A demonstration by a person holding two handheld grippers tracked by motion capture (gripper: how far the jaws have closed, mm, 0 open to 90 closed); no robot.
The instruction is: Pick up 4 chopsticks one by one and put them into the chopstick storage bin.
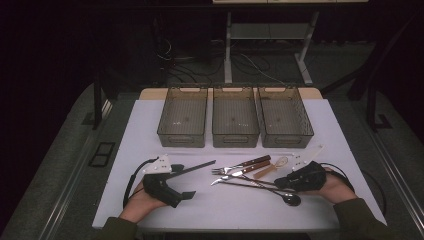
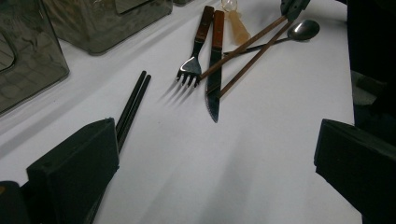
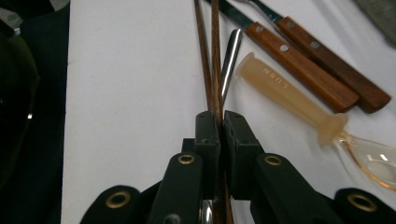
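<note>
Chopsticks [image 3: 211, 60] clamped in our right gripper [image 3: 220, 122], jaws closed, long axis straight ahead over knife [image 3: 299, 58]; left gripper [image 2: 210, 154] wide open, empty.

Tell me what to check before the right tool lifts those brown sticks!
1. Right tool shut on the brown chopsticks: ok.
2. Both sticks between the jaws: ok, seen in the right gripper view.
3. Sticks free of other cutlery: not ok, they cross the fork and knife.
4. Left tool open, holding nothing: ok.
5. Three bins look empty: ok.
6. Black chopsticks lie apart: ok.
</note>
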